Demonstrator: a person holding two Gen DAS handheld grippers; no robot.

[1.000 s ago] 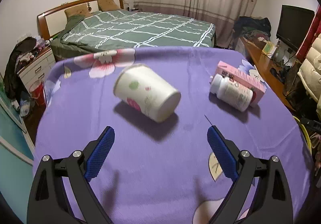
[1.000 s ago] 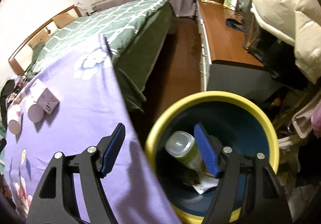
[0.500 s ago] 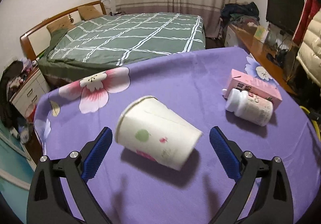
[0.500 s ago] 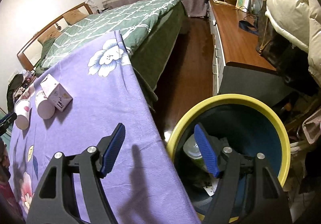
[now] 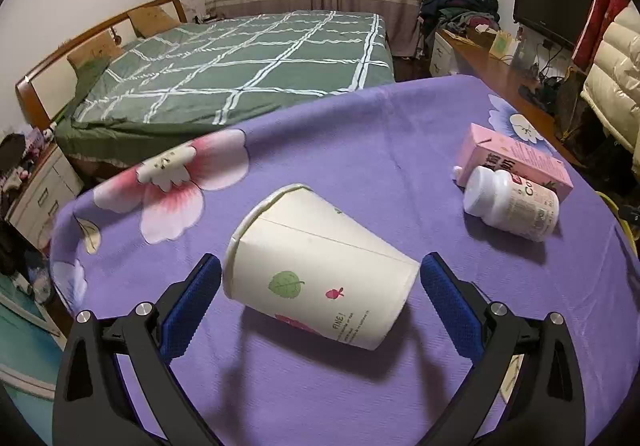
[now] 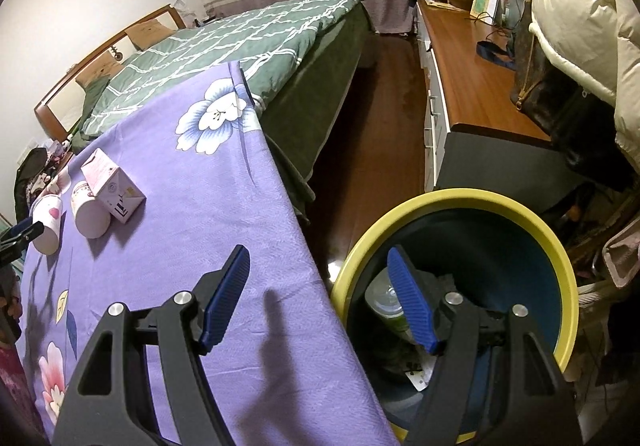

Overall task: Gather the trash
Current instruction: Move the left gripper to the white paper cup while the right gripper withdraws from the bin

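Yellow-rimmed bin (image 6: 452, 198) shows only beside empty, parted right tongs (image 6: 320, 298) — left tongs (image 5: 320, 286) straddle cup (image 5: 316, 266), unclenched.

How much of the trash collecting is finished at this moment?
Done: a bottle lies in the yellow bin. In hand: the open left tool straddles the tipped paper cup, not gripping. Left: cup, white pill bottle, pink carton. Right tool is empty.
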